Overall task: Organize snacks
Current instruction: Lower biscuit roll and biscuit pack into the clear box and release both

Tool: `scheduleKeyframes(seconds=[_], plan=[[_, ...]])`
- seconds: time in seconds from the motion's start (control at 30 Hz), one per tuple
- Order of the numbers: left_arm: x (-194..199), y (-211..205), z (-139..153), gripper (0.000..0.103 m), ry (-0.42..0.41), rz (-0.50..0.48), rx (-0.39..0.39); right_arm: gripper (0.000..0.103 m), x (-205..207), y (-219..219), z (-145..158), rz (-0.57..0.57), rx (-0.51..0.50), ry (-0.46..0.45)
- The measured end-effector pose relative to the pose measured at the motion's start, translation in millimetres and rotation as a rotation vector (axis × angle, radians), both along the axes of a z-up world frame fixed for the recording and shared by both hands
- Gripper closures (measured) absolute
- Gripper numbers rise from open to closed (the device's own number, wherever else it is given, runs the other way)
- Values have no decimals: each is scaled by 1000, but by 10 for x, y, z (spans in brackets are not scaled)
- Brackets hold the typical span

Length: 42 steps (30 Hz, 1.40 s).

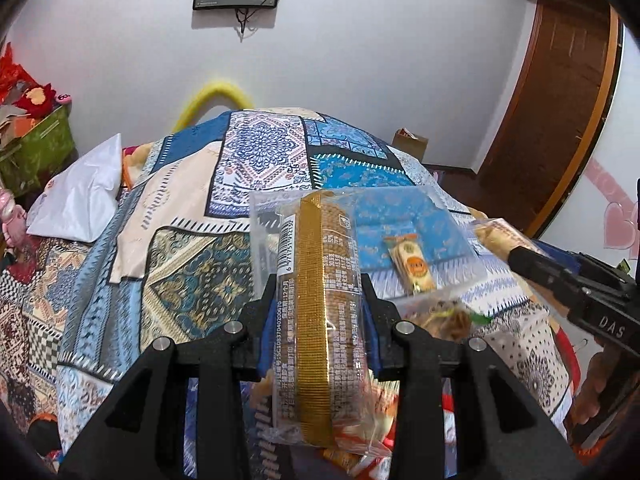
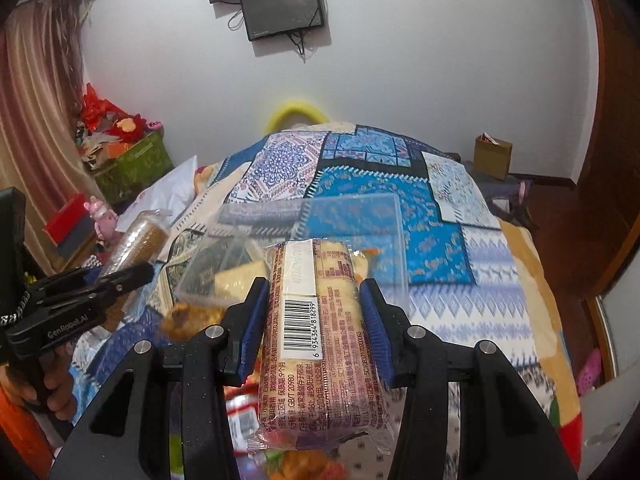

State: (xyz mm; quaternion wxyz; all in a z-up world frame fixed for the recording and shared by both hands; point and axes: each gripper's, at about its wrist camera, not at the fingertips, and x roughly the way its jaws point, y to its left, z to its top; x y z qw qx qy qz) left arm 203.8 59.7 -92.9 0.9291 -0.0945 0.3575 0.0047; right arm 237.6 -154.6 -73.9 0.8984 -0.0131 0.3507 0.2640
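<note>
My left gripper (image 1: 320,300) is shut on a clear-wrapped roll of brown biscuits with a gold strip (image 1: 318,296), held above the patterned bed; it also shows at the left of the right wrist view (image 2: 134,240). My right gripper (image 2: 314,304) is shut on a pale yellow biscuit pack with a barcode (image 2: 312,320); the pack also shows in the left wrist view (image 1: 496,236). A clear plastic box (image 1: 448,216) lies on the bed ahead, with a small yellow-white snack pack (image 1: 412,264) in it. It shows blurred in the right wrist view (image 2: 360,216).
A blue patchwork quilt (image 1: 192,248) covers the bed. More loose snack packs (image 1: 444,320) lie below the grippers. A white pillow (image 1: 80,200) and a green bin (image 1: 36,148) stand left. A cardboard box (image 2: 492,156) and a wooden door (image 1: 560,108) are right.
</note>
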Motion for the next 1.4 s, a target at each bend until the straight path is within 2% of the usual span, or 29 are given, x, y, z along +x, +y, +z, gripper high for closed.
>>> scheduleKeyframes(seconds=[0.27, 0.57, 0.8, 1.03, 1.13, 1.3, 1.4], plan=[[469, 21, -140, 67, 32, 6, -8, 60, 318, 176, -95, 9, -16, 23], [908, 2, -423, 67, 91, -1, 7, 60, 670, 405, -355, 32, -64, 89], [1127, 5, -644, 67, 151, 11, 27, 60, 851, 608, -601, 79, -144, 158], [1236, 57, -810, 67, 217, 15, -7, 60, 918, 693, -776, 99, -194, 209], [1213, 21, -793, 65, 210, 6, 17, 60, 928, 683, -805, 98, -201, 225], [1125, 17, -654, 50, 180, 10, 27, 59, 914, 645, -767, 90, -186, 238], [1046, 21, -540, 50, 163, 15, 22, 50, 862, 600, -656, 83, -163, 218]])
